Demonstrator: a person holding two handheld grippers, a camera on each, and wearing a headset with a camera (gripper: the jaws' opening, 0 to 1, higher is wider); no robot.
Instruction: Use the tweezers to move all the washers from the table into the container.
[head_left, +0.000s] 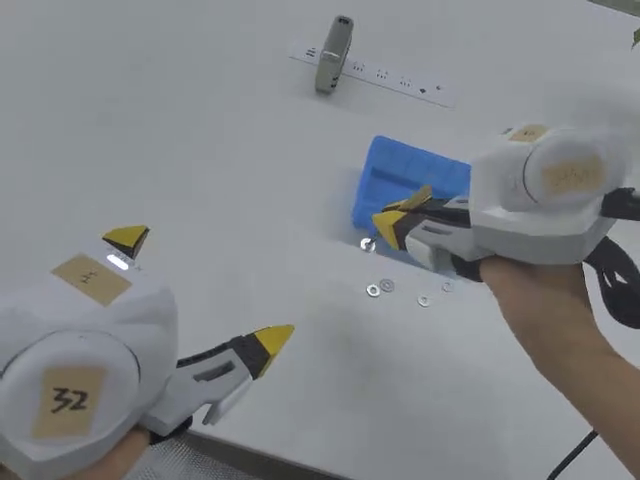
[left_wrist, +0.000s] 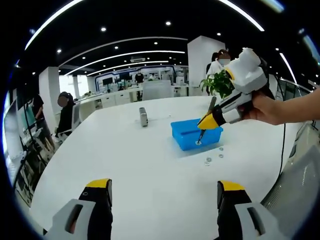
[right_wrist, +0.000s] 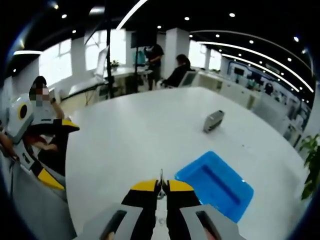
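Observation:
A blue container (head_left: 410, 178) sits on the white table (head_left: 200, 130); it also appears in the left gripper view (left_wrist: 190, 134) and the right gripper view (right_wrist: 216, 185). My right gripper (head_left: 392, 222) is shut on thin tweezers (right_wrist: 161, 175), pointing down at the container's near-left edge. A washer (head_left: 368, 245) glints at the tweezer tips; whether it is gripped is unclear. Several washers (head_left: 380, 288) lie loose on the table just in front of the container, also visible in the left gripper view (left_wrist: 207, 161). My left gripper (head_left: 200, 288) hovers open and empty at the near-left.
A grey device (head_left: 335, 42) rests on a white strip (head_left: 400, 80) at the far side of the table. The table's near edge (head_left: 300, 462) runs under my left gripper. A cable (head_left: 570, 455) hangs at the right. People sit at desks in the background.

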